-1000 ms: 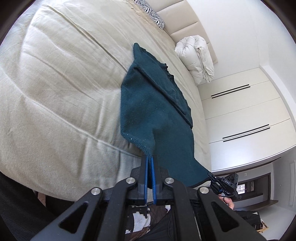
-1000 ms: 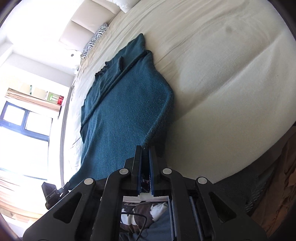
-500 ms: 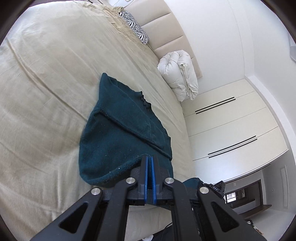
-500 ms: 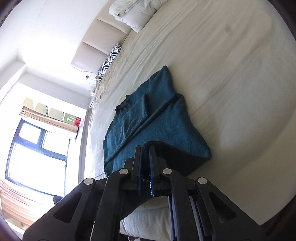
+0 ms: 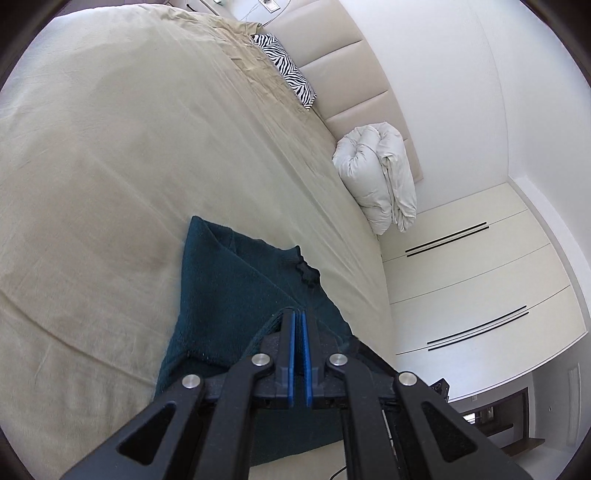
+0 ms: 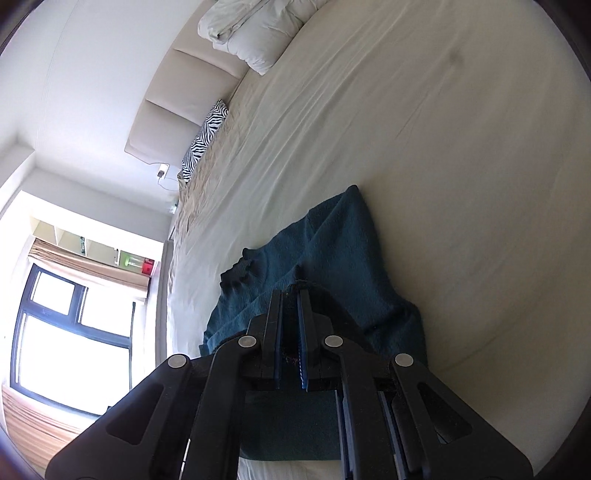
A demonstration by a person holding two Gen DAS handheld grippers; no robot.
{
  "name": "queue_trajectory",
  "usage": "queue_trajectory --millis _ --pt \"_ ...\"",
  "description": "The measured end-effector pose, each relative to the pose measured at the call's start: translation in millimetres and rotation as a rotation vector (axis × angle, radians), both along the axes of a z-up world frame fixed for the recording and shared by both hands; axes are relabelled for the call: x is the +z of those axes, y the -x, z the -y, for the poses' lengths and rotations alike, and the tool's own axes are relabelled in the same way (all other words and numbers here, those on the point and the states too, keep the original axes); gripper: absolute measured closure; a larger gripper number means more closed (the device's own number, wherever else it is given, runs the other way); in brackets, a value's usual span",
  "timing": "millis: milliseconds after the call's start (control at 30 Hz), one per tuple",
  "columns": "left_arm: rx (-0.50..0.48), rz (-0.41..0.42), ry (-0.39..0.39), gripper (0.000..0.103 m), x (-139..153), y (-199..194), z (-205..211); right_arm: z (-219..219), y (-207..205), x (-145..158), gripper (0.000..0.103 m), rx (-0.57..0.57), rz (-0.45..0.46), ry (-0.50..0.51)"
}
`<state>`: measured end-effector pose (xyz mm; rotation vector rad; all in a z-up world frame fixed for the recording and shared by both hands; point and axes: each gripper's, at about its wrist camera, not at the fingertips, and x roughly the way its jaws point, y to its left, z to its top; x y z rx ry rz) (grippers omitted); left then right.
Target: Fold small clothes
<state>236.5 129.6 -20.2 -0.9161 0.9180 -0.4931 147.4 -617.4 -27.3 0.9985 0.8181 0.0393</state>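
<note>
Both grippers have carried the dark teal knitted sweater's (image 5: 221,295) hem forward over the beige bedsheet (image 5: 110,166); left gripper (image 5: 297,317) and right gripper (image 6: 290,295), angled downward, each clamp its edge.

Beige bedsheet (image 5: 110,166); padded headboard (image 5: 354,74); zebra-print pillow (image 5: 286,68) against it; rolled white duvet (image 5: 380,173); white wardrobe doors (image 5: 480,280); bright window (image 6: 70,336).

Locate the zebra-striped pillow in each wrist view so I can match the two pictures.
Left wrist view: the zebra-striped pillow lies near the top, right of centre, against the padded headboard.
Right wrist view: the zebra-striped pillow sits in the upper left, at the foot of the same headboard.
Shared landmark: the bundled white duvet on the bed beside the headboard, farther along it from the pillow.
</note>
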Motion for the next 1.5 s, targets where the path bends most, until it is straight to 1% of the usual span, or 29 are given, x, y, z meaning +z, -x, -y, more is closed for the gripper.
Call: queue_trajectory --millis 67,133,267,367,567,667,700,733,767,800,833,867,900,933,967,1067,1133,1200,1267,1333,1367,1400,1433,1467,1500 --pt "0.000 -0.011 -0.013 0.098 -5.5 -19.9 3.6 2.1 -25.1 -8.1 0.097 0.000 -0.014 -0.001" --pt "0.002 -0.023 -0.030 0.098 -12.6 -38.9 7.0 3.7 -48.8 -16.8 0.097 -0.006 -0.034 0.021" --pt "0.008 -0.037 -0.057 0.098 -25.6 -67.7 13.7 6.1 -84.3 -38.9 0.097 -0.016 -0.069 0.026" --pt "0.019 -0.048 -0.072 0.098 -34.0 -83.7 16.4 8.4 -107.0 -49.8 0.097 -0.019 -0.083 0.035" --pt "0.054 -0.066 -0.093 0.098 -50.9 -107.1 10.3 19.5 -133.8 -69.8 0.097 -0.054 -0.093 0.014" --pt "0.072 -0.061 -0.119 0.099 -57.6 -115.0 7.8 21.3 -146.4 -80.3 0.096 -0.060 -0.102 0.010" --pt "0.080 -0.062 -0.120 0.100 -60.7 -117.7 6.7 22.7 -149.7 -85.4 0.095 -0.066 -0.110 0.008" --pt "0.082 -0.067 -0.103 0.097 -64.5 -119.7 5.6 25.2 -151.6 -91.8 0.095 -0.078 -0.118 -0.008" --pt "0.080 -0.076 -0.078 0.090 -68.0 -121.1 4.5 28.5 -149.9 -97.8 0.093 -0.102 -0.117 -0.029" --pt "0.080 -0.083 -0.060 0.065 -69.5 -121.9 3.9 32.6 -144.3 -99.9 0.083 -0.144 -0.108 -0.032" --pt "0.089 -0.079 -0.057 0.044 -68.0 -119.3 2.1 37.6 -137.1 -99.8 0.066 -0.178 -0.090 -0.032" --pt "0.100 -0.061 -0.064 0.040 -63.6 -114.4 0.4 42.5 -130.9 -97.8 0.054 -0.202 -0.065 -0.041" --pt "0.099 -0.040 -0.077 0.038 -57.6 -108.4 -0.2 45.9 -122.9 -94.1 0.034 -0.229 -0.046 -0.040" --pt "0.089 -0.022 -0.092 0.038 -51.1 -101.4 1.0 48.4 -114.9 -88.5 0.033 -0.244 -0.032 -0.020" --pt "0.076 -0.003 -0.109 0.038 -45.4 -93.0 3.0 48.6 -108.9 -81.0 0.033 -0.223 -0.022 0.017" --pt "0.031 0.049 -0.184 0.034 -32.9 -57.2 13.9 37.8 -88.1 -56.5 0.034 -0.119 -0.017 0.167" --pt "-0.001 0.064 -0.241 0.034 -32.2 -29.6 22.3 25.9 -67.2 -44.7 0.036 -0.046 -0.027 0.269" --pt "-0.021 0.064 -0.265 0.034 -35.9 -2.3 30.0 13.2 -44.5 -37.8 0.045 0.024 -0.040 0.353" --pt "-0.026 0.051 -0.271 0.034 -43.0 21.5 36.2 -0.4 -19.4 -39.2 0.046 0.075 -0.066 0.405" --pt "-0.029 0.023 -0.268 0.034 -54.6 40.5 40.9 -14.8 0.9 -49.5 0.046 0.116 -0.099 0.436" --pt "-0.038 0.010 -0.258 0.034 -61.3 47.6 43.2 -22.4 8.8 -54.4 0.046 0.133 -0.112 0.474" --pt "-0.044 -0.002 -0.252 0.034 -67.6 52.8 46.0 -34.7 24.5 -60.1 0.046 0.148 -0.115 0.502" --pt "-0.044 -0.016 -0.256 0.034 -72.6 55.7 49.2 -41.1 31.7 -65.2 0.046 0.167 -0.106 0.504" --pt "-0.047 -0.023 -0.257 0.034 -76.1 57.1 51.6 -43.5 34.5 -69.9 0.051 0.189 -0.095 0.485" --pt "-0.049 -0.022 -0.263 0.034 -76.1 55.5 55.6 -46.9 46.4 -76.0 0.059 0.205 -0.091 0.471"
